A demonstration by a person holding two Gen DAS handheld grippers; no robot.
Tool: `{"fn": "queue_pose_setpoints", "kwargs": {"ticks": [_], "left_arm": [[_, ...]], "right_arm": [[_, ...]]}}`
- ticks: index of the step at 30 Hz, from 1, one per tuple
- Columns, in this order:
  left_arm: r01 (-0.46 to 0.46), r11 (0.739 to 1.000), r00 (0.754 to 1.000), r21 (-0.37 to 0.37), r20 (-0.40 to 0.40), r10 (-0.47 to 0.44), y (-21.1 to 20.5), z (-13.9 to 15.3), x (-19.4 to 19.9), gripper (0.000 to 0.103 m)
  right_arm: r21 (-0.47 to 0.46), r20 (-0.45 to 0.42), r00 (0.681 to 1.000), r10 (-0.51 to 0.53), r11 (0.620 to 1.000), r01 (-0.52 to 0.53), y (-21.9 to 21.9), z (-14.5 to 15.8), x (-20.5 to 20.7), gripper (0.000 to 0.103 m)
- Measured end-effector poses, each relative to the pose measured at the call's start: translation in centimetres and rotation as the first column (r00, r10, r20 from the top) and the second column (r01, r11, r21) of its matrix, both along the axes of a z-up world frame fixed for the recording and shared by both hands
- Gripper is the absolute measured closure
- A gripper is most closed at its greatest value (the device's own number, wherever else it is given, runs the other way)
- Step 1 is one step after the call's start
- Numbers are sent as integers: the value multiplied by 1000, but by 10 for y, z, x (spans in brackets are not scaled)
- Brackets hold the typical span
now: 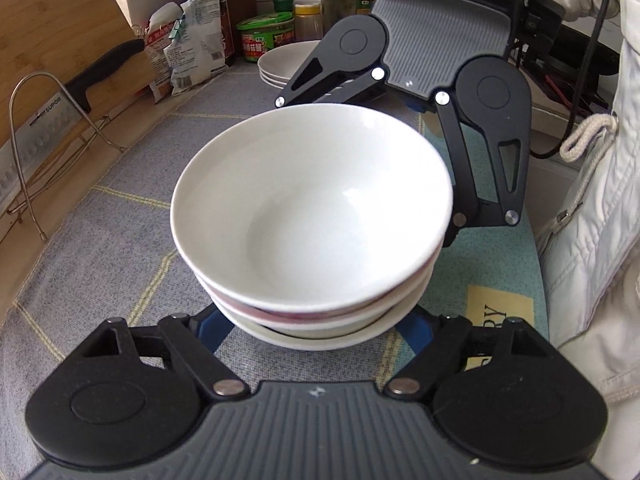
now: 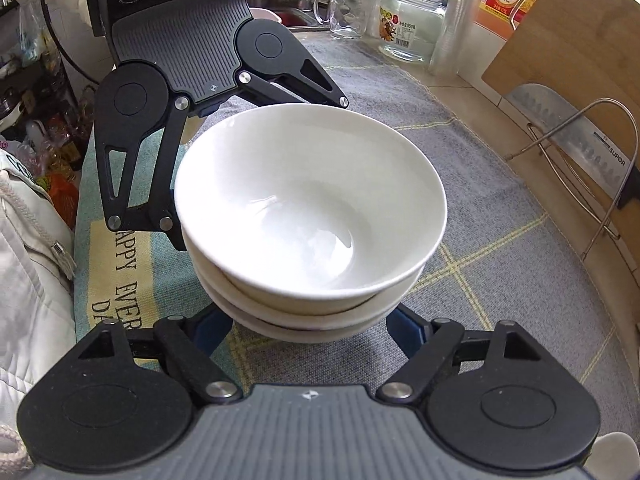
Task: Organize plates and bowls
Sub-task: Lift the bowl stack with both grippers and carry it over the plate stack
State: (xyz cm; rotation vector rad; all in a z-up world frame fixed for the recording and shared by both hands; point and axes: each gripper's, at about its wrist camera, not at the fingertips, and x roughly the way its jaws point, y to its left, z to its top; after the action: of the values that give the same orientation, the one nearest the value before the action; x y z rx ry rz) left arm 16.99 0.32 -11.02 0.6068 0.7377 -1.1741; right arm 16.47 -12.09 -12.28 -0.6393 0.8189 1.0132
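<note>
Both tongs, left tongs and right tongs, clasp the bowl stack; next, likely carry it level beside the plates

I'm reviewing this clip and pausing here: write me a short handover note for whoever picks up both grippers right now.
Left gripper: fingers reach under the near side of the stack of white bowls; contact hidden.
Right gripper: the same from the opposite side, facing the left one; contact also hidden.
Things: three nested bowls between the grippers, over the grey cloth; whether they rest on it or are lifted cannot be told. Stack of white plates sits farther back by the jars.
Done: bowls nested, plates stacked.
Left: probably carry the bowls, kept level, to a spot beside the plates and set them down.
</note>
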Motion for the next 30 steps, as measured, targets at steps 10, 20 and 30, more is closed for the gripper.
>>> {"fn": "queue_pose_setpoints", "kwargs": {"ticks": [10,20,30], "left_arm": [[65,998,997,-1,-31,-65,0,-4,13,19],[59,998,997,10,-54,-58,1,-3,12,18],[49,999,998,20,-41,-48,-1,3,8,18]], "right_arm": [[7,-59,998,23,1000,-23,6,-2,14,19],[1,-57,998,16,1000,-16,6,-3,13,19],[-2,-58,998,14,1000,-15,6,4,9,19]]}}
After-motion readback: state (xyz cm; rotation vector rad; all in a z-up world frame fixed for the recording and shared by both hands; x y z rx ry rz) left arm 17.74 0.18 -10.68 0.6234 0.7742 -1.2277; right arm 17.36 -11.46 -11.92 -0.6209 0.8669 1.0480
